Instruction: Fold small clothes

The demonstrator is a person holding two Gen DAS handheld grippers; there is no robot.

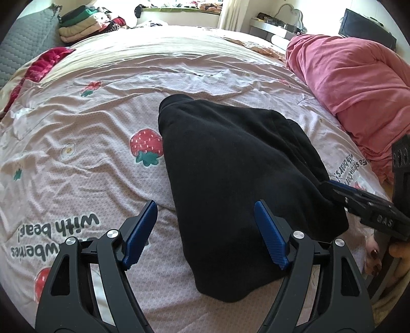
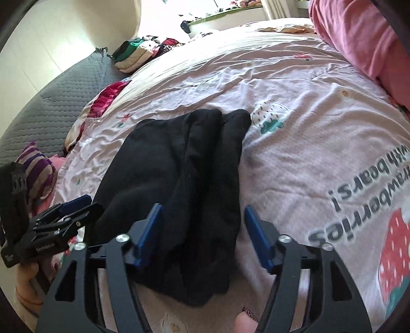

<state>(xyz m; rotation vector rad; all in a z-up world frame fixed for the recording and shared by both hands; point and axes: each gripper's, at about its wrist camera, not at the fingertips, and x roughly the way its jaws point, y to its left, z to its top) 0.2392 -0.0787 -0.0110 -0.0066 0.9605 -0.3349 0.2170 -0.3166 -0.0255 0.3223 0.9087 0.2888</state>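
A black garment (image 1: 230, 179) lies folded lengthwise on the pink strawberry-print bed sheet (image 1: 89, 133). It also shows in the right wrist view (image 2: 179, 179) as a long dark strip with folds. My left gripper (image 1: 205, 230) is open and empty, its blue pads (image 1: 269, 233) straddling the garment's near left edge. My right gripper (image 2: 202, 235) is open and empty, hovering over the garment's near end. The right gripper shows at the right edge in the left wrist view (image 1: 364, 205). The left gripper shows at the left in the right wrist view (image 2: 64, 215).
A pink quilt (image 1: 353, 84) is heaped on the bed's right side. A pile of folded clothes (image 1: 84, 23) sits at the far left corner beside a grey quilted headboard (image 2: 48, 110). Red cloth (image 1: 48, 61) and a striped item (image 2: 36, 164) lie at the left edge.
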